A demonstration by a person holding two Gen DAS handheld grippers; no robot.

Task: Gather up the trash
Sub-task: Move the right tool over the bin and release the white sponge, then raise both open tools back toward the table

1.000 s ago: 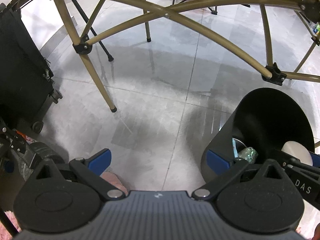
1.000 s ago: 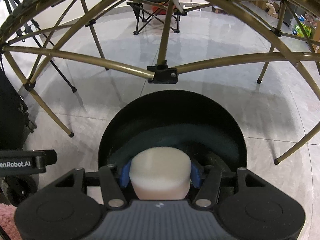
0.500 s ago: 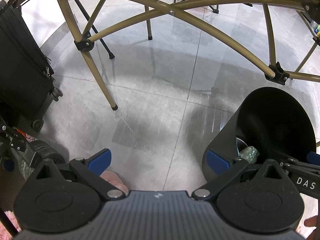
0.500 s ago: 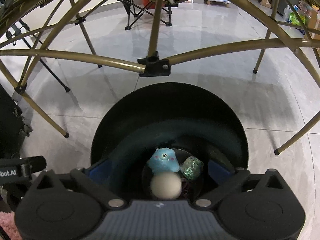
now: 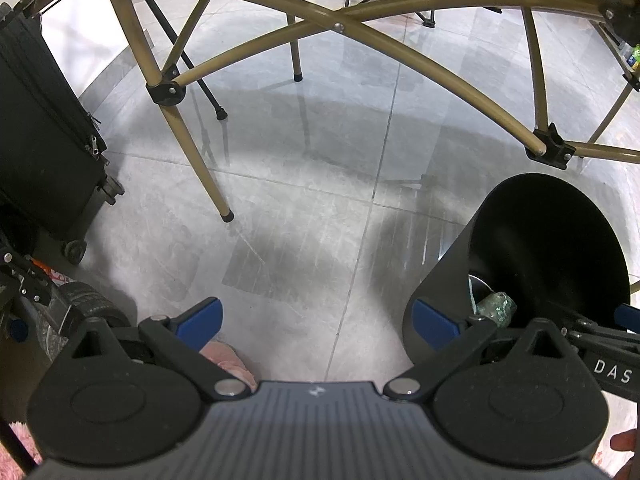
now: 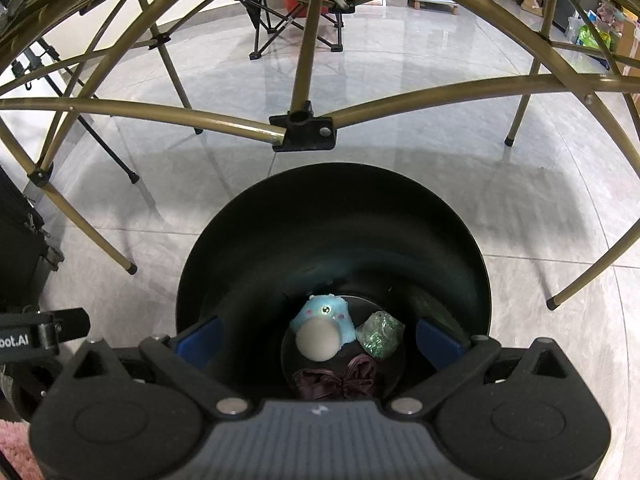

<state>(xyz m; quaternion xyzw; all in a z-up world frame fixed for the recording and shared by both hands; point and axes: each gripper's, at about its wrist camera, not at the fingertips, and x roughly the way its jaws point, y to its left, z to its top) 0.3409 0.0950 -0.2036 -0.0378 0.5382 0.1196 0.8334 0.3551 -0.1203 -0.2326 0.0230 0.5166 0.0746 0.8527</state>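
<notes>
Now that the white cup has left the right gripper, it lies at the bottom of the bin, straight below the spread, empty fingers. A second ago those fingers pinched it over the bin's mouth; half a second ago it was already down. It rests against a blue toy, with a green wad just beside and a dark wrapper nearer the fingers. So this piece looks collected. The left gripper hangs wide apart and empty over bare floor, the bin off to its right, much as before. I'd guess another piece comes next.
</notes>
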